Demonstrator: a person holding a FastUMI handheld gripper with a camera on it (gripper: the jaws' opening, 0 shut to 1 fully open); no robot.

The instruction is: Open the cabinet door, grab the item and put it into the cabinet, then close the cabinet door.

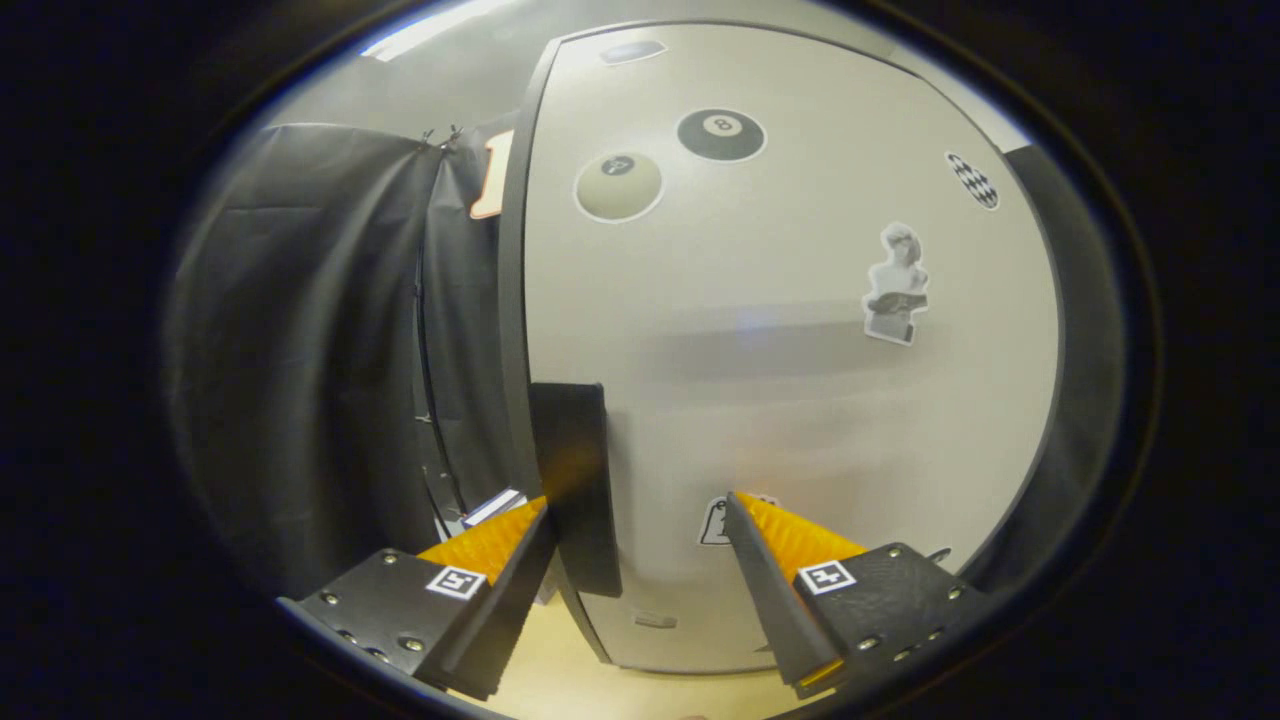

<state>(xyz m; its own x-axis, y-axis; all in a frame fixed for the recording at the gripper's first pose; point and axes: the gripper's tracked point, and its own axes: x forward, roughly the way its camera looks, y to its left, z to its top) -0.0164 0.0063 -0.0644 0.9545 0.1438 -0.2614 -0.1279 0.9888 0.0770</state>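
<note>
Black cloth [310, 330] hangs beyond the left finger. Spread gripper [640, 510] faces one cabinet door [780, 380]; its dark handle [578, 480] partly hides the edge; five stickers, one half-hidden.

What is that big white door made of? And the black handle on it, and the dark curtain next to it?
The cabinet door looks like painted or laminated board: flat, smooth, with a soft sheen and stickers on it. Its handle seems to be matte black plastic or coated metal; I can't tell which. The curtain is cloth, since it hangs in folds. The open gripper sits around the handle.
</note>
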